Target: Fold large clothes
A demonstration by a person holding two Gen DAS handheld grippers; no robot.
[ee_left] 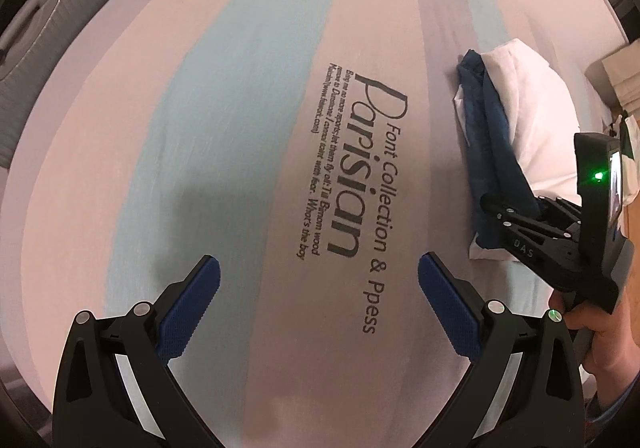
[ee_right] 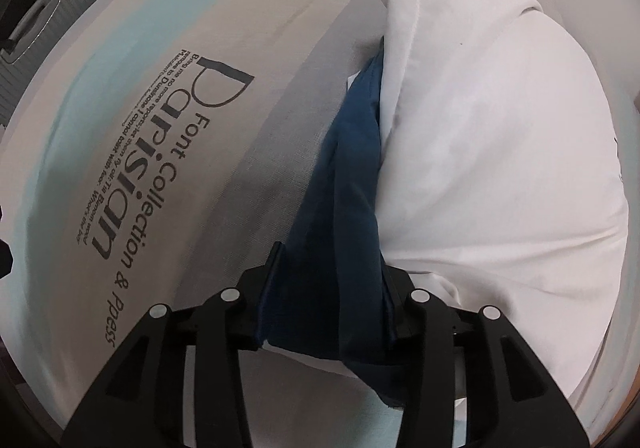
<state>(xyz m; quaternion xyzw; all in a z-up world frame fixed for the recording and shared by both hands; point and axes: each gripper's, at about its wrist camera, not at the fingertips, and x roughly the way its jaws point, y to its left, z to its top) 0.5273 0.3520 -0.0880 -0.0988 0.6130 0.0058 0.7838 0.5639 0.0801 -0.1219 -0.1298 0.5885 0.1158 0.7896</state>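
1. The right gripper (ee_right: 332, 268) has its jaws pressed onto a dark blue garment (ee_right: 340, 176), the cloth bunched between the two black fingers and spilling out below them.
2. From that grip the blue garment runs away as a long crumpled strip, lying on the printed bed sheet (ee_right: 168, 60) and touching the near long edge of a white pillow (ee_right: 500, 152).
3. In the left wrist view the same right gripper (ee_left: 496, 208) comes in from the side, held by the person's right hand (ee_left: 596, 332), and meets the near end of the blue garment (ee_left: 484, 116), which lies along the side of the white pillow (ee_left: 524, 96) that faces the sheet's lettering.
4. The left gripper (ee_left: 318, 272) hangs above the printed bed sheet (ee_left: 248, 96) with its blue-padded fingers (ee_left: 192, 304) spread wide and nothing between them, well apart from the pillow and on the lettering side of it.
5. The sheet carries pale blue and pink bands and large dark lettering reading "Parisian".
6. On the far side of the bed from the pillow stands a grey suitcase (ee_left: 44, 28).
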